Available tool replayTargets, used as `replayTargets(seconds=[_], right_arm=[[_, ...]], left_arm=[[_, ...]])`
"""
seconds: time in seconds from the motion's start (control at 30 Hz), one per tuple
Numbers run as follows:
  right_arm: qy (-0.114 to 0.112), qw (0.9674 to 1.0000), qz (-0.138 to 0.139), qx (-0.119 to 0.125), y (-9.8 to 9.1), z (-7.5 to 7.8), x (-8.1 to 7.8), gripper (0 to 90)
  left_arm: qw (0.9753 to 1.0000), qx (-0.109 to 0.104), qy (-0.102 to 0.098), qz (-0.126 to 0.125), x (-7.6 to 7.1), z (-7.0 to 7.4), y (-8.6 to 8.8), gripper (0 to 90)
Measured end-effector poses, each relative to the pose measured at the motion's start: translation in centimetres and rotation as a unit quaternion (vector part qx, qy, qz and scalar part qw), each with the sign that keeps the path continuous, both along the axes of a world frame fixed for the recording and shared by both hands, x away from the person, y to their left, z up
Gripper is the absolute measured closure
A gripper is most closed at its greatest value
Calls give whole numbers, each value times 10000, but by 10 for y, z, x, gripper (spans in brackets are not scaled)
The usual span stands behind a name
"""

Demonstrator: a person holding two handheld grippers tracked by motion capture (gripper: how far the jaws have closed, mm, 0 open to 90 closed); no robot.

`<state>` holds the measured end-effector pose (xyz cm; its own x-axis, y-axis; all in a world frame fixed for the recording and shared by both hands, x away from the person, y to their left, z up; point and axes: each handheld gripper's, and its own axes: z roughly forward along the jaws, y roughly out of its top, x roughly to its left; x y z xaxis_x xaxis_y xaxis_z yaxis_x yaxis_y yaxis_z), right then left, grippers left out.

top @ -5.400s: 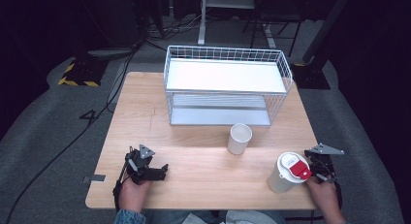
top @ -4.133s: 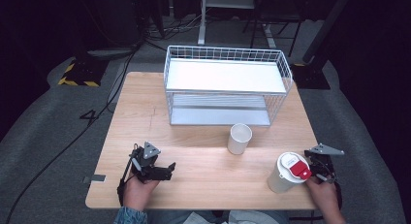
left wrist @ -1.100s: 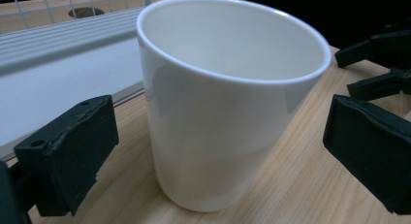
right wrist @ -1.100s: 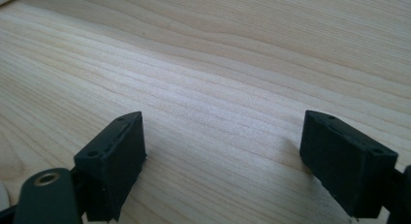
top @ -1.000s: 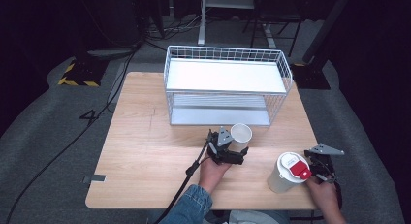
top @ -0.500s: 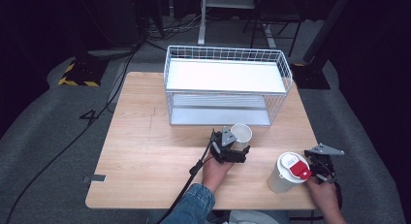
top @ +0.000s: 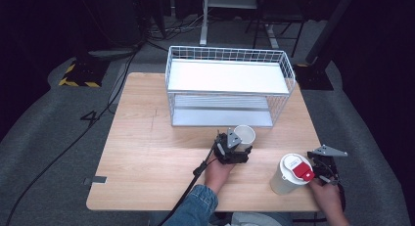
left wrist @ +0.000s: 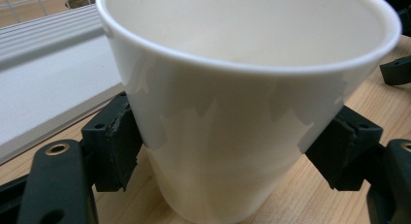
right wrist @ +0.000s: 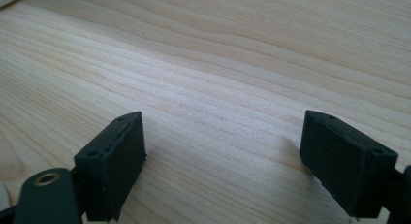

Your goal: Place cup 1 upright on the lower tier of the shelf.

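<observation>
Your left tool (top: 241,151) has crossed from the surface's 7 o'clock corner to the middle of its near half, and in the last half second it has crept a touch closer to the white cup (top: 244,136). In the left gripper view that cup (left wrist: 242,98) now stands upright between the jaws, one pad at each flank. The pads look to be at the wall or a hair off it, and I cannot tell whether they are pressing yet. So the reach looks done and the grip is what remains: close evenly, since a thin open cup may buckle or tip.

The cup stands just in front of the white wire rack (top: 227,86), at about 5 o'clock from the rack's centre. Your right tool (top: 324,168) has not moved. It rests at the surface's 4 o'clock edge with its jaws wide and nothing between them but bare wood (right wrist: 232,78). The lidded cup with the red tab (top: 291,173) stands just beside it, at its 9 o'clock.

The surface (top: 147,152) is pale wood, otherwise bare. It sits on grey carpet (top: 49,138) in a dark room, with a yellow-and-black striped block (top: 77,75) at 10 o'clock and desk legs (top: 203,20) at 12.
</observation>
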<state>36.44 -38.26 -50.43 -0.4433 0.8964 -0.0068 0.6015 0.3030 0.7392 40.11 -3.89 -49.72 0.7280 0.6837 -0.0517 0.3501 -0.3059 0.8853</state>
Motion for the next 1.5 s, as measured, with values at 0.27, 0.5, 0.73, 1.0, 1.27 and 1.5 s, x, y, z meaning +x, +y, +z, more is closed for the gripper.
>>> replayTargets(seconds=[0.27,0.5,0.73,1.0,1.27,1.5], right_arm=[[-1,10000,1,-2,0,0,0,169],[-2,10000,0,-1,0,0,0,170],[-1,10000,2,-1,0,0,0,170],[-1,10000,1,-1,0,0,0,170],[-1,10000,2,-2,0,0,0,170],[-2,10000,2,-3,0,0,0,170]], left_arm=[[10000,-4,1,-17,0,0,0,224],[10000,-8,-16,-26,0,0,0,224],[10000,-37,0,-22,0,1,1,224],[9998,-105,-156,-62,-2,18,6,224],[9997,-160,-180,40,2,24,15,224],[9992,-236,-248,182,10,37,26,224]])
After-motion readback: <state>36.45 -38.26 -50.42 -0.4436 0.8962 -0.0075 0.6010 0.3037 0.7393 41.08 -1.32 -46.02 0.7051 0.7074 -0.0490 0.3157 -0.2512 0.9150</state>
